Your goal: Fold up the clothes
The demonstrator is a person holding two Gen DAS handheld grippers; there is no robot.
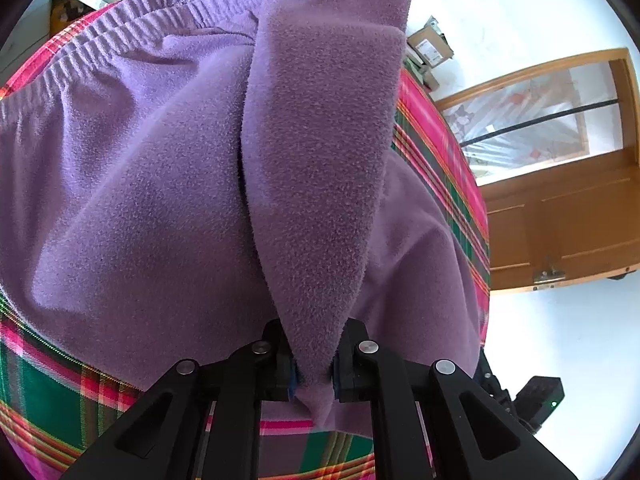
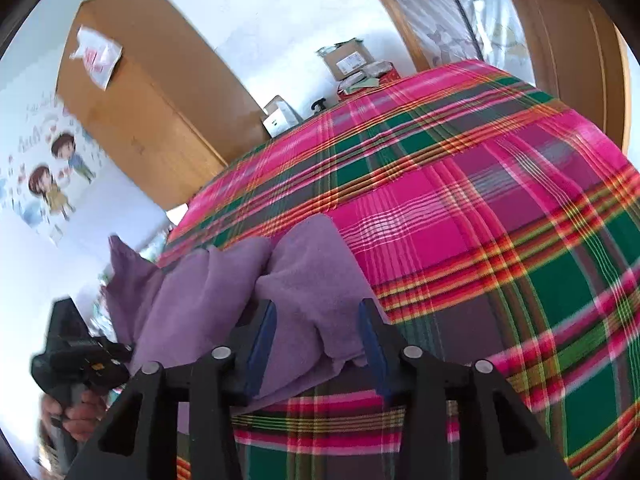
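Fleecy purple garment (image 1: 320,140) pinched in left gripper (image 1: 314,376), ribbed waistband visible.

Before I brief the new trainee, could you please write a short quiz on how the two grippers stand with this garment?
1. True or false: the left gripper is shut on a fold of the purple fleece garment.
2. The right gripper is: A) shut on the fleece, B) open with fleece between its fingers, C) away from the fleece.
3. What covers the surface under the garment?

Key: 1 true. 2 B. 3 A plaid cloth in pink, green and red.
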